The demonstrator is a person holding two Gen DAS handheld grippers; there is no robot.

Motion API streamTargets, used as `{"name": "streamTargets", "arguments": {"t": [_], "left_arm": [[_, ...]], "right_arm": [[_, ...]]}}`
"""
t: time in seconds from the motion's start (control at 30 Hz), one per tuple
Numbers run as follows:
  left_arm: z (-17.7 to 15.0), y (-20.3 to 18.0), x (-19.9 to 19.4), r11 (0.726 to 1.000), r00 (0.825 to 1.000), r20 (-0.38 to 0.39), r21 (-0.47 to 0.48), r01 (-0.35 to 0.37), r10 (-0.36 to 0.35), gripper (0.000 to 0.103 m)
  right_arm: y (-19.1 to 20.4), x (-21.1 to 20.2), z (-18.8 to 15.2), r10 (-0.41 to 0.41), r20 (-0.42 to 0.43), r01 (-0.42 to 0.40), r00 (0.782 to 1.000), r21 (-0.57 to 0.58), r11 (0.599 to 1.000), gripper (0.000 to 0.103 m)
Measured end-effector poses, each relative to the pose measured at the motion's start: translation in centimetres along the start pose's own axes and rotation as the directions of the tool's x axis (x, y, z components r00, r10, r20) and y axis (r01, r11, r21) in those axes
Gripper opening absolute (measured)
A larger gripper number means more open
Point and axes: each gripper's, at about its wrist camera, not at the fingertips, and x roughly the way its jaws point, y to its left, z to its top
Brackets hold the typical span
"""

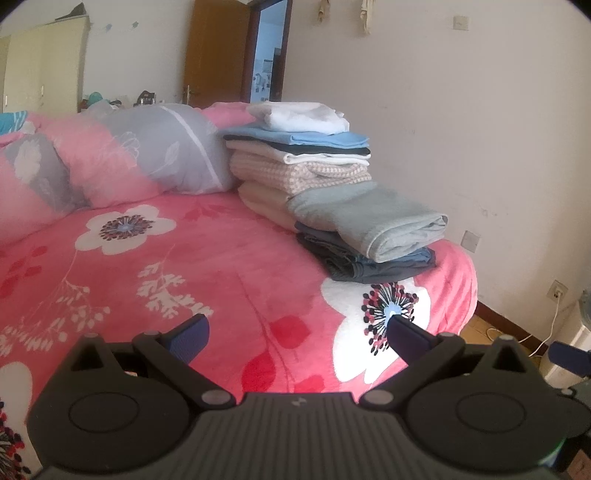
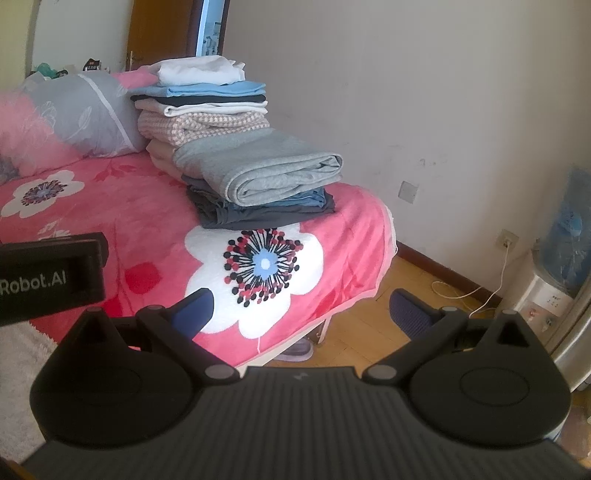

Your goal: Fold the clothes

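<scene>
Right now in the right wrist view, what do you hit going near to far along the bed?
Right gripper → big white flower print → short pile topped by grey folded garment → tall folded stack → doorway.

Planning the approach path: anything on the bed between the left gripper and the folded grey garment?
Nothing: in the left wrist view only bare floral bedspread lies between the open left gripper and the folded grey garment.

The bed (image 1: 229, 266), under a pink floral blanket, fills the left and centre of both views. Toward the upper centre a tall stack of folded clothes (image 1: 299, 155) sits on it; just in front rests a lower pile (image 2: 266, 206) topped by a grey folded piece (image 2: 266, 170). Pink-and-grey pillows (image 1: 147, 155) lie at upper left.
</scene>
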Motion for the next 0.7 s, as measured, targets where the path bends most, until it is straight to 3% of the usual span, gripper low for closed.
{"name": "streamTargets", "arguments": {"t": [0.7], "left_arm": [[-0.18, 0.22, 0.08, 1.000, 1.000, -0.003, 0.000, 0.000, 0.000, 0.103]], "right_arm": [[0.40, -0.03, -0.04, 0.000, -0.007, 0.000, 1.000, -0.018, 1.000, 0.102]]}}
